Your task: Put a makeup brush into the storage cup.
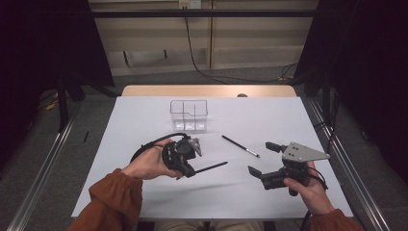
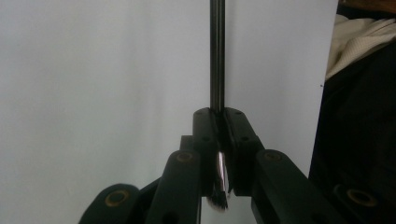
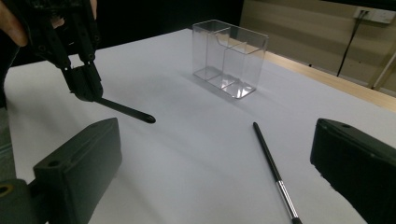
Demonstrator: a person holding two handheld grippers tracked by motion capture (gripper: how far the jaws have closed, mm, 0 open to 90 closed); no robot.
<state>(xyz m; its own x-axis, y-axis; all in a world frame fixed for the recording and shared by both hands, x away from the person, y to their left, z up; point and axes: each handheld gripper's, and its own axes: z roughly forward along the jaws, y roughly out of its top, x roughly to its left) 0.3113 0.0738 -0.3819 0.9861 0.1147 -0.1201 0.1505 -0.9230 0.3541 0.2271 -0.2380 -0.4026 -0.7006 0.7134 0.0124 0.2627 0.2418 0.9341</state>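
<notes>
My left gripper (image 1: pixel 189 170) (image 2: pixel 218 119) is shut on a thin black brush (image 1: pixel 211 167) (image 2: pixel 217 56), which sticks out to the right just above the white table. Its silver ferrule and bristle tip sit between the jaws. The right gripper view shows that gripper (image 3: pixel 86 86) and its brush (image 3: pixel 126 110) at upper left. A second black brush (image 1: pixel 240 146) (image 3: pixel 273 168) with a silver ferrule lies flat on the table. My right gripper (image 1: pixel 263 160) (image 3: pixel 215 158) hovers open near it, nothing between its jaws. A clear divided box (image 1: pixel 188 115) (image 3: pixel 231 58) stands farther back, upright.
The white sheet (image 1: pixel 144 192) covers the table, with a wooden strip (image 1: pixel 207 90) bare at the far edge. Metal rails (image 1: pixel 43 168) run along the floor on both sides. A cable (image 1: pixel 207 72) lies on the floor beyond the table.
</notes>
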